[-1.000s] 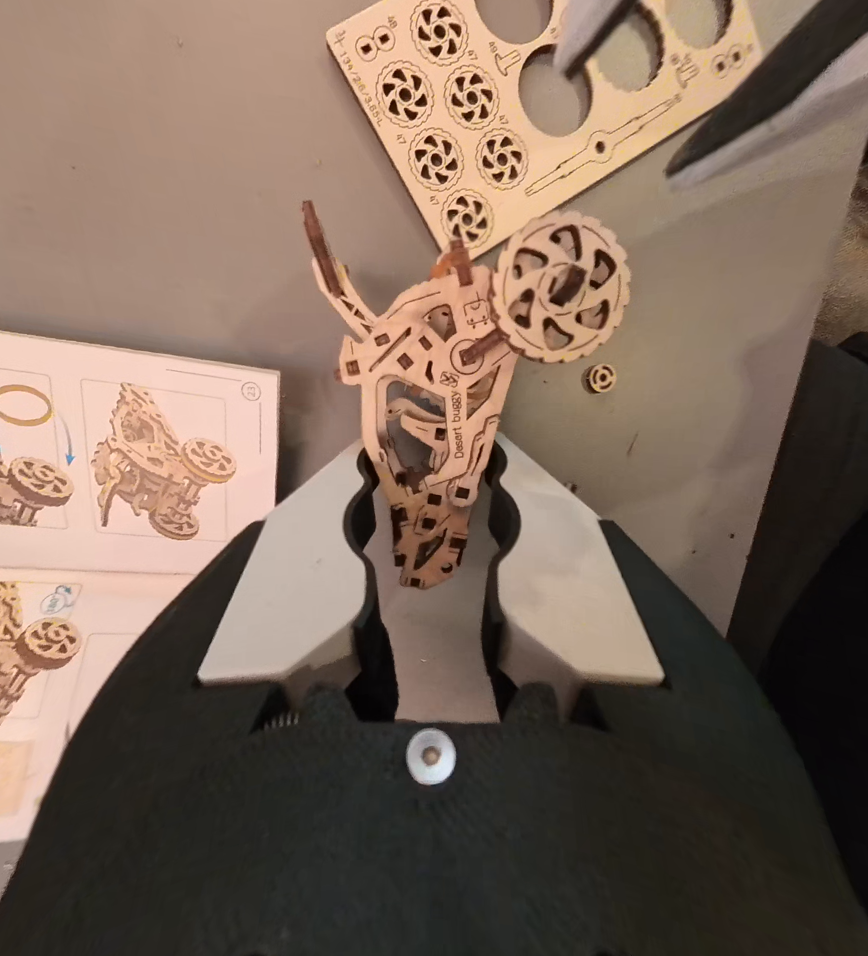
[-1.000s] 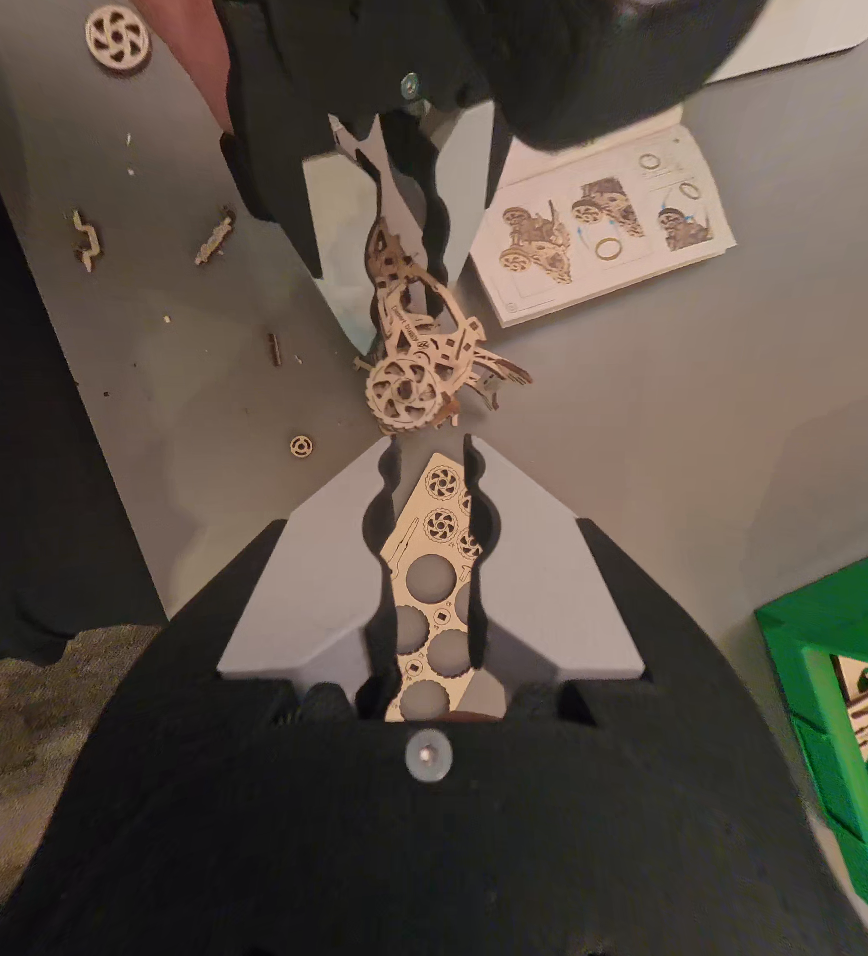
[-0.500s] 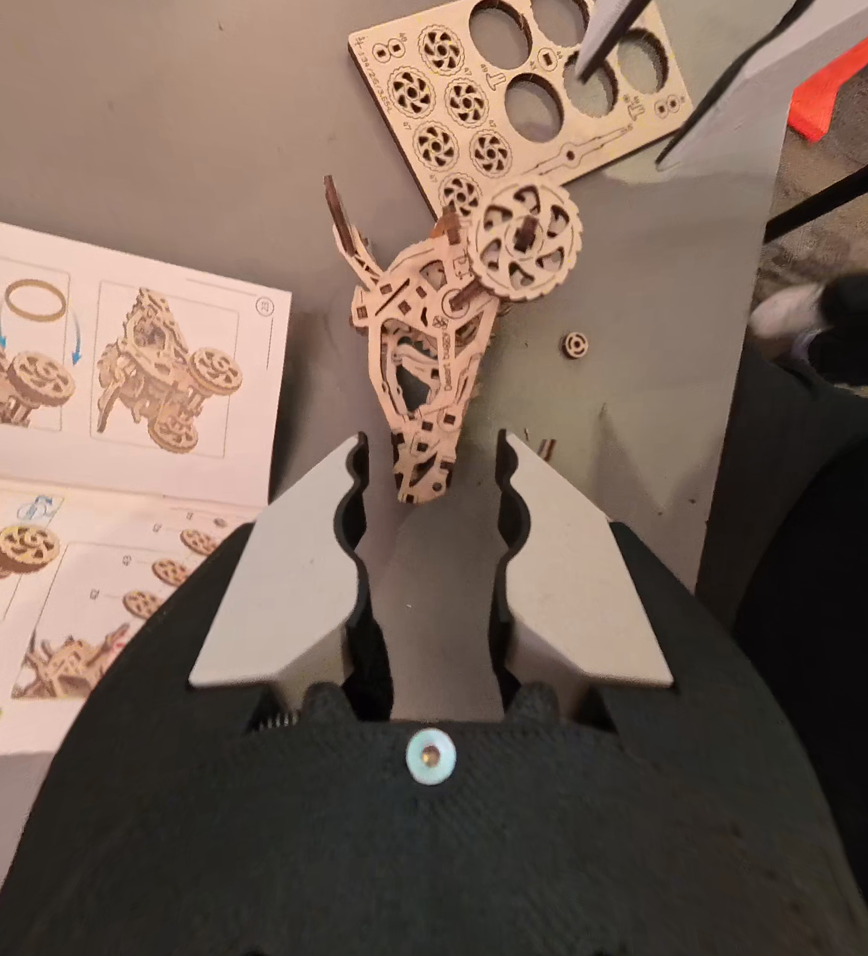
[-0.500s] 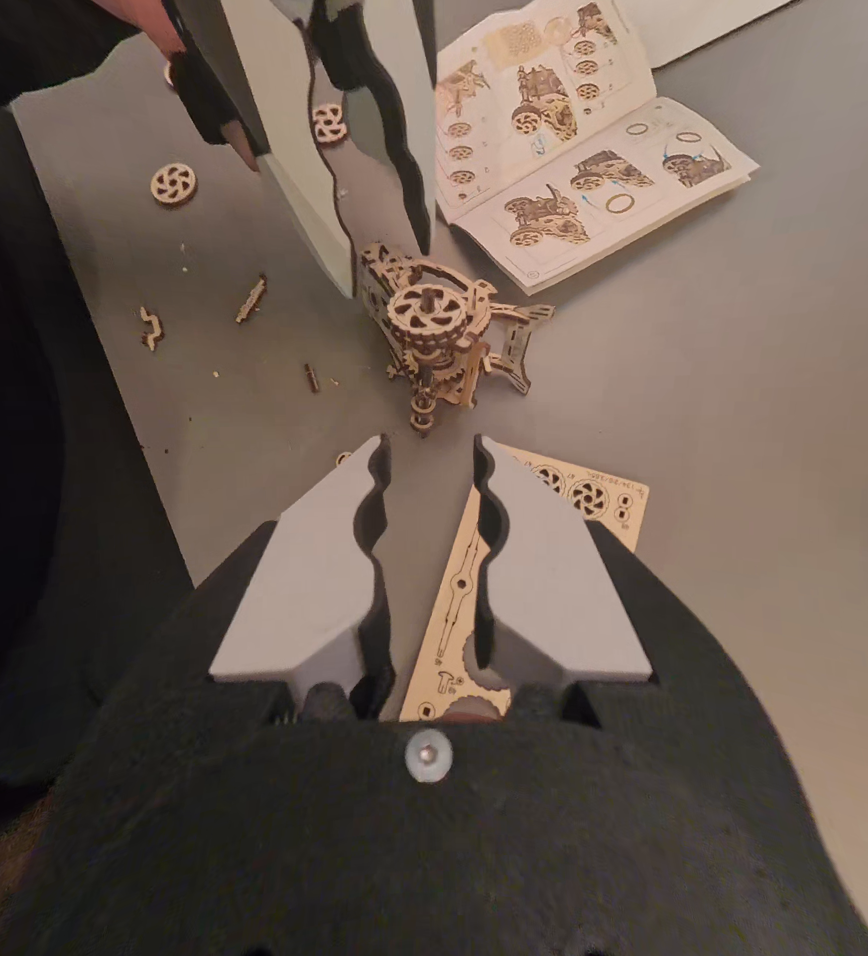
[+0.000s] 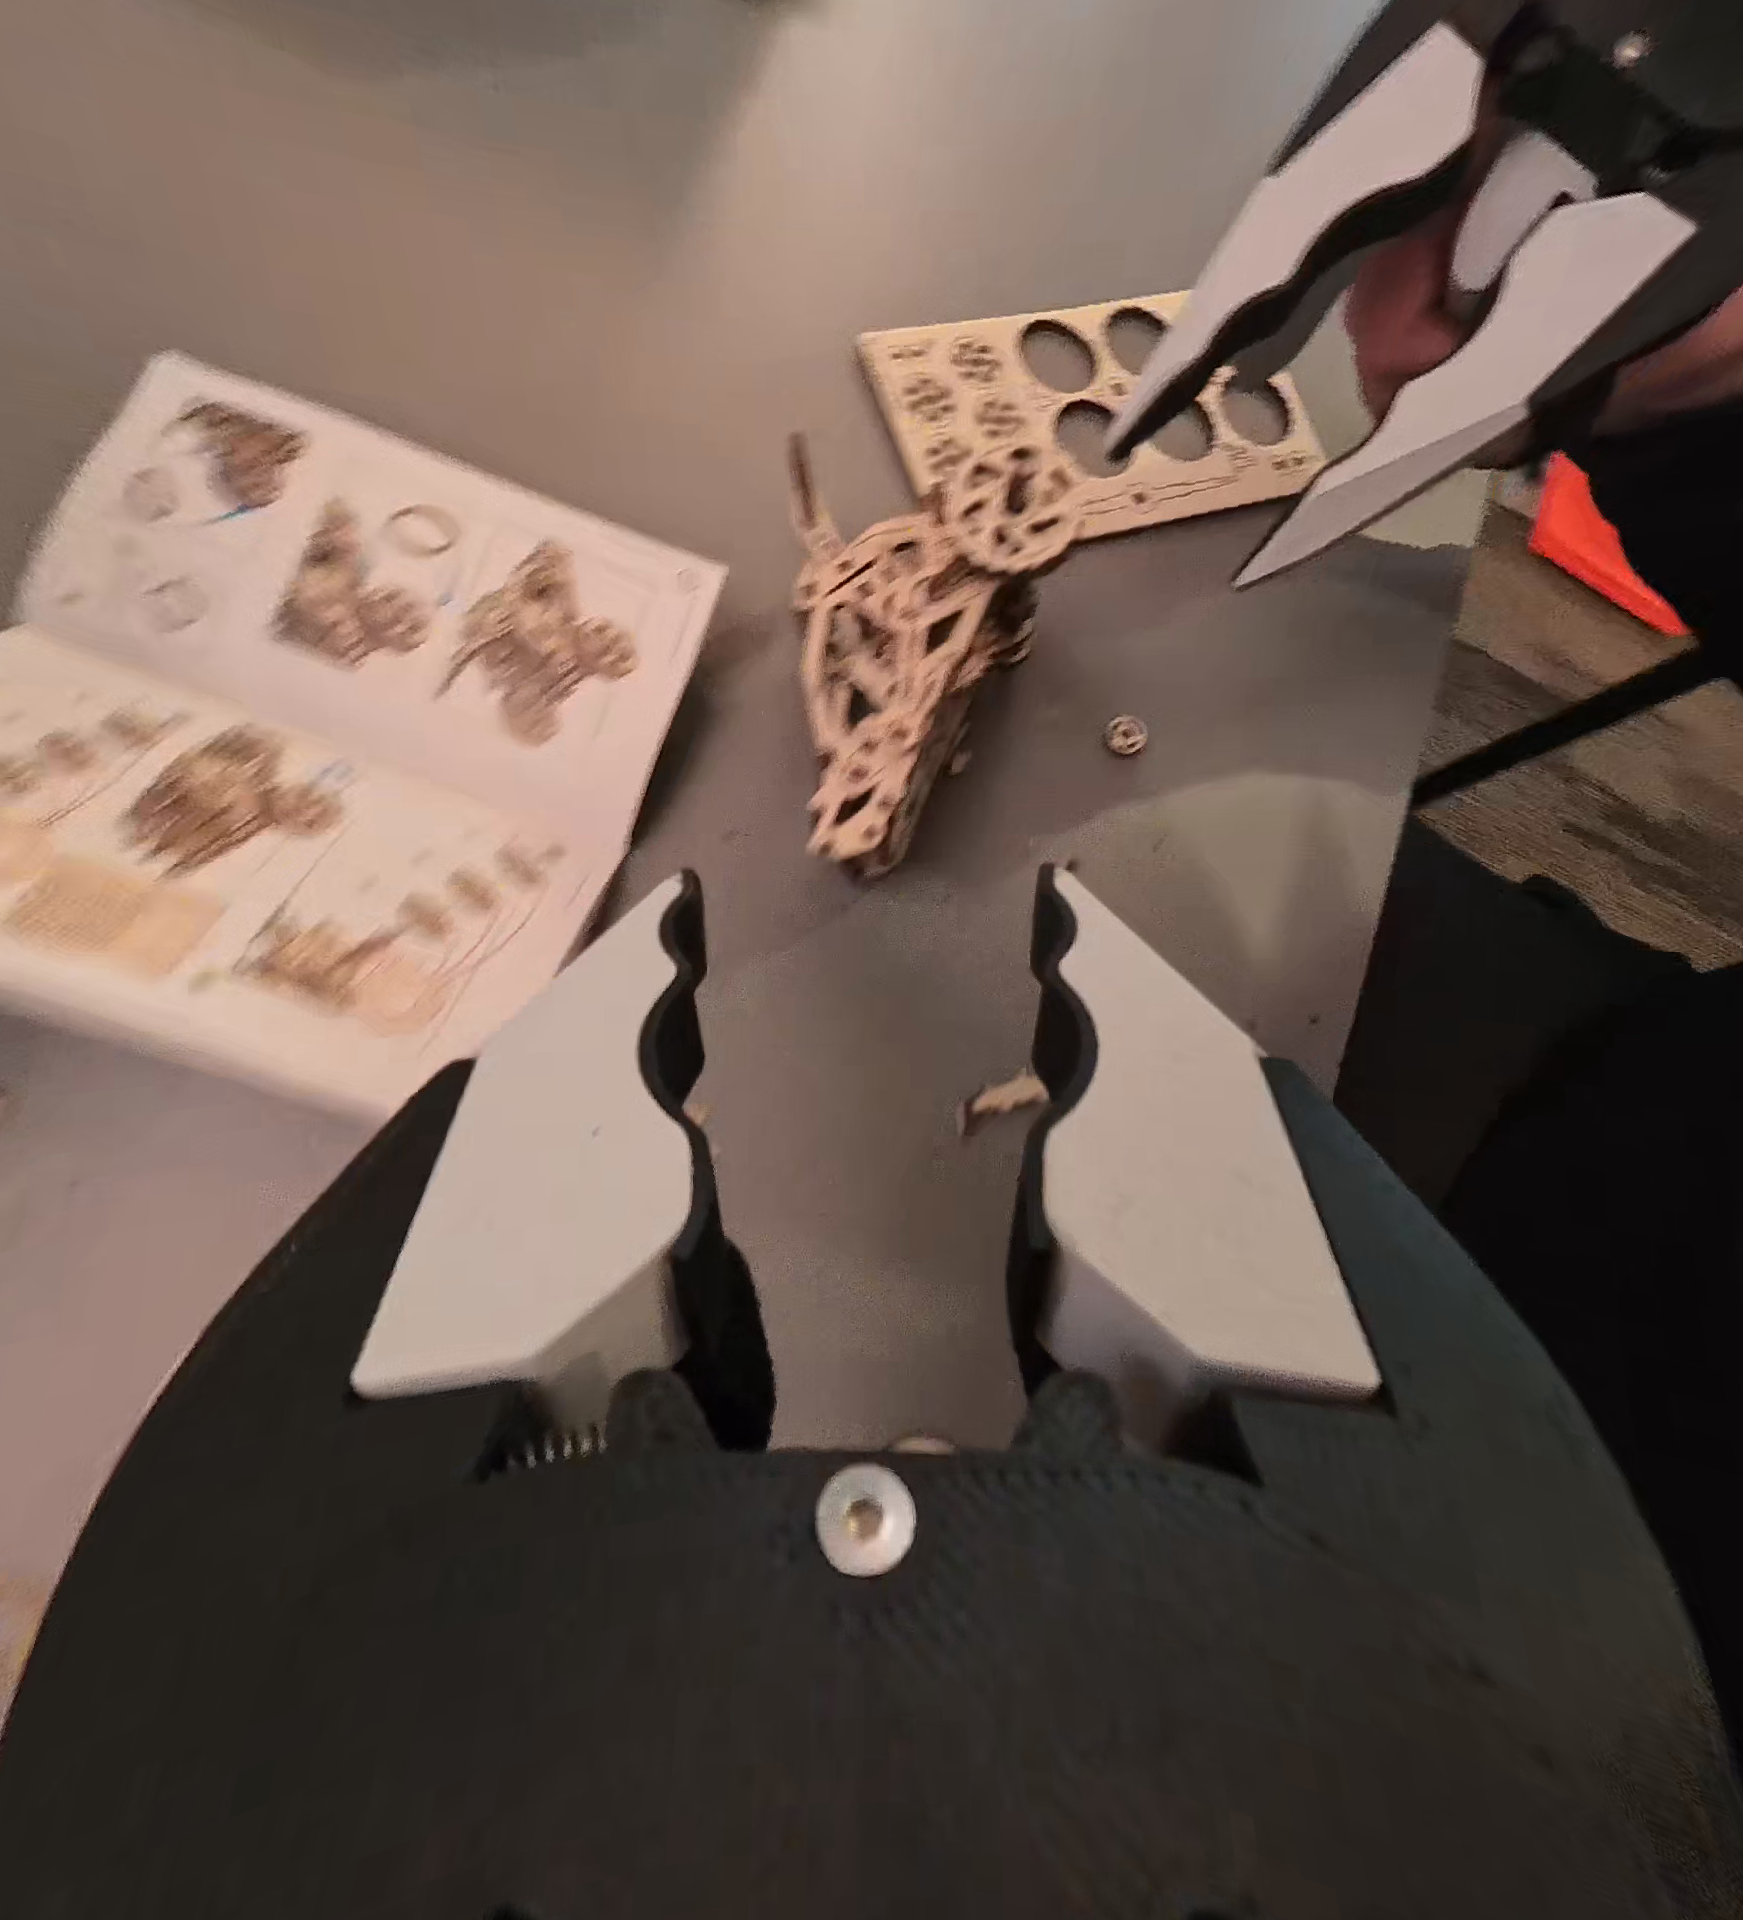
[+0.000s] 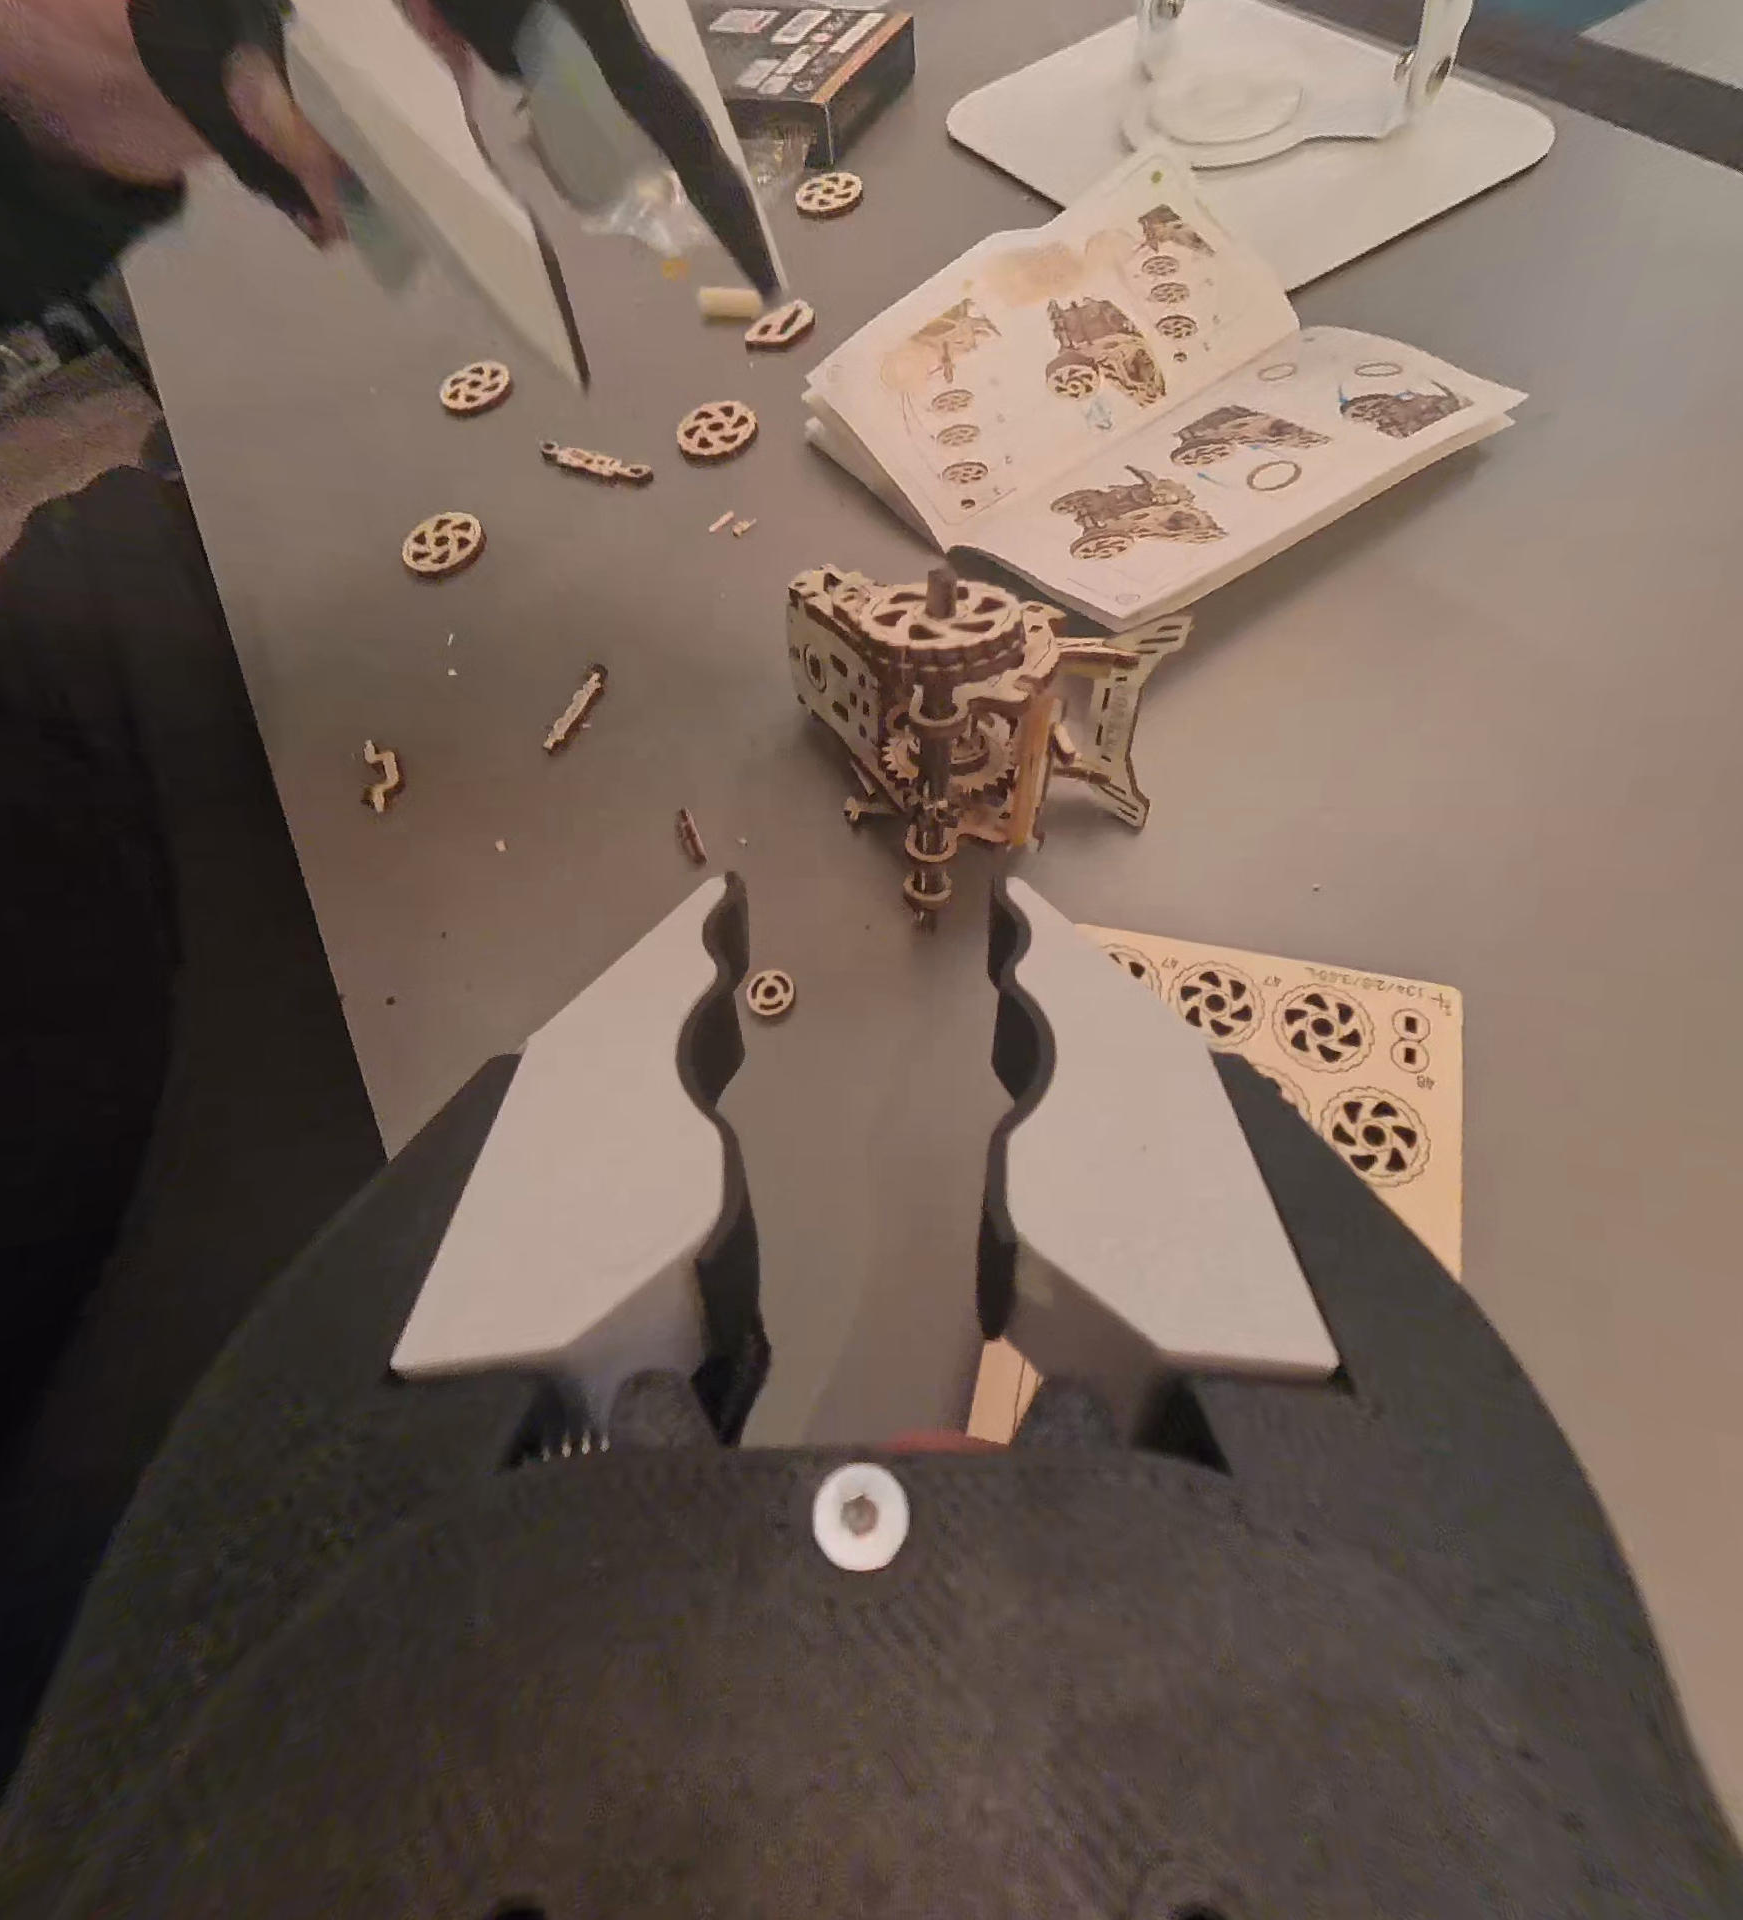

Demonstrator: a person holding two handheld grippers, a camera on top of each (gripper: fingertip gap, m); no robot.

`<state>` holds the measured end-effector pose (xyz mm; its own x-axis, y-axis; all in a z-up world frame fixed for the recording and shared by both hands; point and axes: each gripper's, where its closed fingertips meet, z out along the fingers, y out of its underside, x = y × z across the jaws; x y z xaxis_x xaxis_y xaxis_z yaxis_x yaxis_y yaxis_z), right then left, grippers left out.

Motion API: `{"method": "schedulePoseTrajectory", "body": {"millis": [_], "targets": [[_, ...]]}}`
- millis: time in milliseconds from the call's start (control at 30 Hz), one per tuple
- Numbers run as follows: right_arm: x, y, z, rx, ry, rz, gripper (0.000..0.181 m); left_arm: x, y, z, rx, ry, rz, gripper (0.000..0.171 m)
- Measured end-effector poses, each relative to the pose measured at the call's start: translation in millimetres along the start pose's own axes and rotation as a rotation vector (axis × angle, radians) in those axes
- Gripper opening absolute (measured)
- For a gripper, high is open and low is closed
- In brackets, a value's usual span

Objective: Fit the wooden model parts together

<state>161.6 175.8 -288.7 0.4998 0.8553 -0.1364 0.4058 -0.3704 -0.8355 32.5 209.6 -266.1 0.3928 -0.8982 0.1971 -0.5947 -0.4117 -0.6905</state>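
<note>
A: Left gripper [image 5: 867, 904], jaws?
B: Apart, nothing between them. Only bare table [image 5: 877, 1195] in the gap, plus a small chip [image 5: 1002, 1096] just inside the right finger.

A: Right gripper [image 6: 867, 904]?
B: Also apart, empty. A small ring [image 6: 770, 994] lies just inside its left finger. The sheet [image 6: 1366, 1091] sits under and beside its right finger, flat on the table, several wheels uncut.

A: Where's the model [image 6: 950, 717]?
B: On the table, free of both grippers. Just past the right gripper's tips in the right wrist view, axle end pointing at the camera, one wheel on top. In the left wrist view it's the model [image 5: 908, 665] just beyond the left tips, lying on its side, wheel at the far end near the sheet [image 5: 1106, 416].

A: Further out?
B: Booklet [image 6: 1158, 436] open behind the model, one corner touching or nearly touching it; can't tell which. Loose wheels [image 6: 716, 428] and short link pieces [image 6: 574, 709] scattered to the left of the model. A dark box [image 6: 815, 62] and a white pad [image 6: 1251, 125] at the far edge.

A: Other gripper visible in each view?
B: Yes. Right one at upper right in the left view, above the sheet. Left one blurred at upper left in the right view, above the loose wheels.
</note>
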Motion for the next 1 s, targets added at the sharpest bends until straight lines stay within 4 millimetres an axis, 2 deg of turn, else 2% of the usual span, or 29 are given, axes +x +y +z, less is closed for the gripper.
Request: {"method": "schedulePoseTrajectory", "body": {"millis": [67, 167, 233, 300, 400, 500, 633, 767, 1000], "targets": [[-2, 4, 0, 0.002, -0.005, -0.004, 0.044, -16, 15, -35, 0.008, -0.076, -0.041, 0.056], [-6, 4, 0, 0.024, -0.021, -0.003, 0.042, -36, 60, -87, -0.073, -0.203, -0.070, 0.021], [-9, 1, 0, 0.037, -0.023, -0.011, 0.039, -46, 94, -112, -0.150, -0.279, -0.113, 0.021], [-12, -1, 2, 0.035, -0.028, -0.016, 0.039, -51, 125, -124, -0.189, -0.313, -0.157, 0.025], [-17, -3, 5, 0.038, -0.032, -0.025, 0.039, -53, 166, -123, -0.241, -0.330, -0.215, 0.036], [-20, -2, 8, 0.035, -0.026, -0.037, 0.039, -57, 192, -116, -0.272, -0.344, -0.254, 0.050], [-20, 7, 13, 0.027, -0.034, -0.024, 0.041, -58, 197, -105, -0.235, -0.321, -0.267, 0.054], [-18, 14, 18, 0.043, -0.043, 0.002, 0.041, -52, 181, -98, -0.195, -0.296, -0.213, 0.050], [-14, 12, 16, 0.101, -0.004, -0.014, 0.037, -60, 195, -94, -0.249, -0.299, -0.243, 0.051]]}}
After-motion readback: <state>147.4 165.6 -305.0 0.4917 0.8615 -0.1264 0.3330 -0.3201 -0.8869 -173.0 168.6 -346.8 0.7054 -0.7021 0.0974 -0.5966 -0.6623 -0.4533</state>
